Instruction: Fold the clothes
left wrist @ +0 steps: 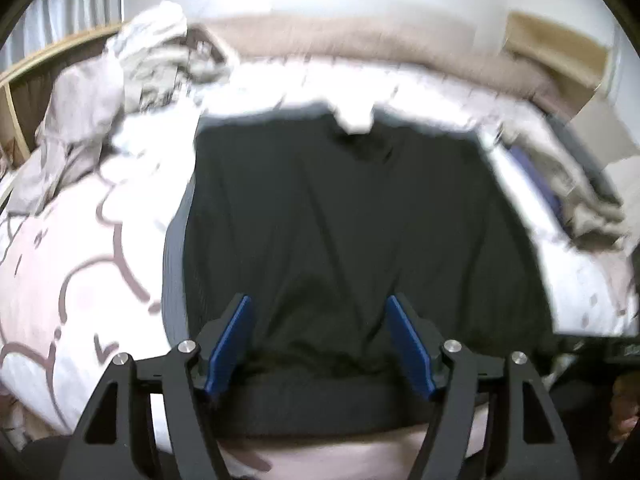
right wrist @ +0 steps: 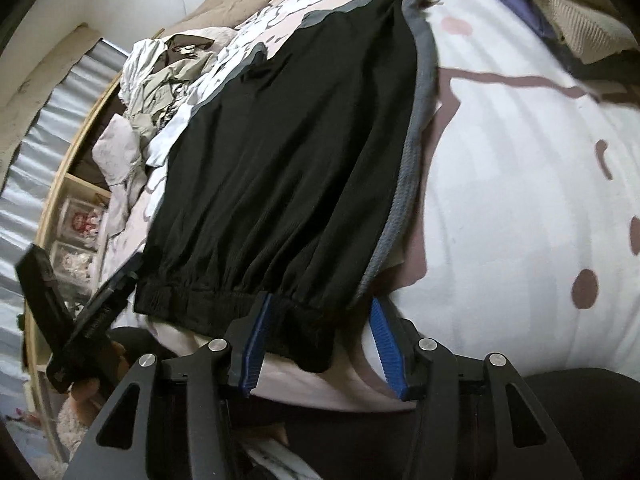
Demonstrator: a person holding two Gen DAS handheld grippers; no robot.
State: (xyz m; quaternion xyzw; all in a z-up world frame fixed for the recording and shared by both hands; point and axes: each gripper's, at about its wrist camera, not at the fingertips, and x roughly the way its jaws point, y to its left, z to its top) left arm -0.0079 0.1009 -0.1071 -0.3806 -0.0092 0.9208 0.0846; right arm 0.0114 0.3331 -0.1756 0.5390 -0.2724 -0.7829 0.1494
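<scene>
A black garment (left wrist: 336, 216) with a grey edge (right wrist: 420, 120) lies spread flat on a white and pink patterned duvet (left wrist: 72, 264). Its gathered elastic hem (right wrist: 192, 300) is nearest me. In the blurred left wrist view, my left gripper (left wrist: 319, 300) hovers open over the middle of the hem, blue pads wide apart, nothing pinched. My right gripper (right wrist: 320, 300) is open astride the hem's right corner. Its left pad (right wrist: 254, 340) lies against the cloth and its right pad stands off it. In the right wrist view the left gripper's fingers (right wrist: 104, 304) show by the hem's left corner.
A heap of crumpled pale clothes (right wrist: 160, 68) lies at the far left of the bed. Beige folded items and a purple one (left wrist: 560, 196) lie to the right. A wooden frame with shelves (right wrist: 76, 184) borders the bed's left side. A person's dark-clad legs (right wrist: 560, 408) are at the near edge.
</scene>
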